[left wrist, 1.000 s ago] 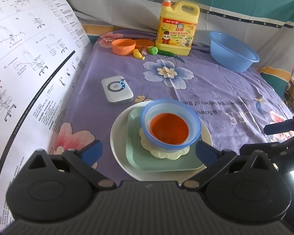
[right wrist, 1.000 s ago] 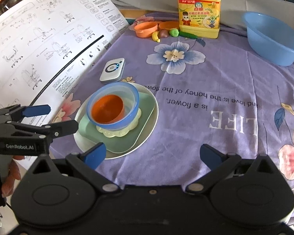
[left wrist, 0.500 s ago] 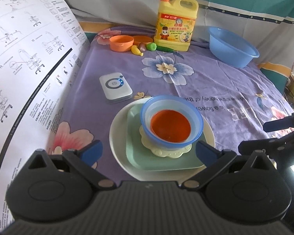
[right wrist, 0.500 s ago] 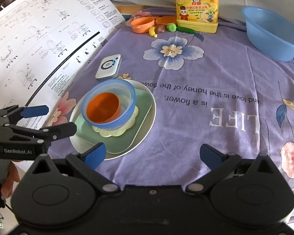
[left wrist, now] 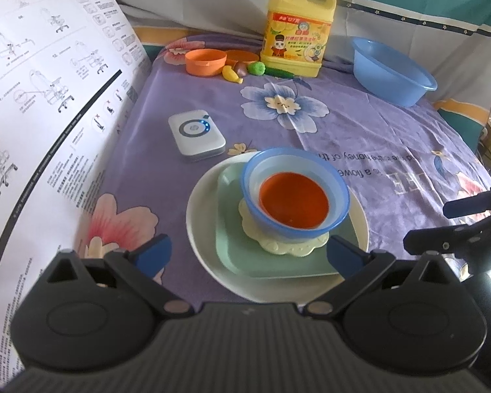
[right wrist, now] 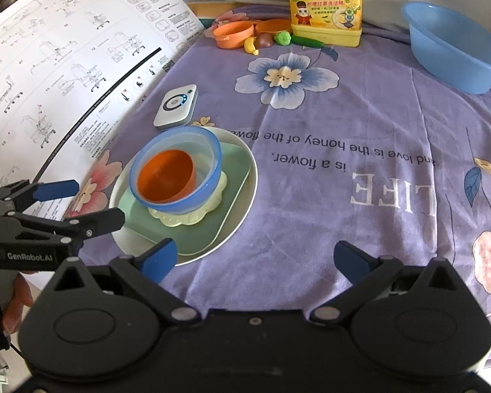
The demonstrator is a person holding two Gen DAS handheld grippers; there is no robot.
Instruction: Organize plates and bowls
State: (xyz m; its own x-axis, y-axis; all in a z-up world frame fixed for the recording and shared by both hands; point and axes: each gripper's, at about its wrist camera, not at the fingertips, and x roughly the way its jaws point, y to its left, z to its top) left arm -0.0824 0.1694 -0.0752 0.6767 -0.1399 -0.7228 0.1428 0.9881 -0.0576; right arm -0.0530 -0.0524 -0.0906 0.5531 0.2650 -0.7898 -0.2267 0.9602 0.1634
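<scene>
Stack, near-left of the cloth: white plate [left wrist: 199, 229] at the bottom, green tray [left wrist: 232, 252] on it, scalloped cream saucer [left wrist: 294, 247] next, blue bowl [left wrist: 298, 193] on that, orange cup [left wrist: 293, 203] nested inside the bowl. All five sit one on another.

Status: stacking appears complete, judged from how the pieces lie. Possibly left: an orange bowl [left wrist: 203, 61] and an orange dish behind it, far left beside the soap jug [left wrist: 296, 32]; the blue basin [left wrist: 392, 72], far right. Whether these belong to the task cannot be told.

Tools: left gripper [left wrist: 248, 253], fingers wide apart, empty, just near of the stack. Right gripper [right wrist: 257, 258], fingers wide apart, empty, over bare cloth to the right of the stack.

Other items: white device [left wrist: 196, 136] with a lit ring, just far-left of the plate; instruction sheet [left wrist: 49, 98] along the left edge.

View differences: the right view shows the left gripper from the side with part of a hand below it, and the cup's wall inside the bowl. The left view shows the jug's pump top, cut off in the right view.
</scene>
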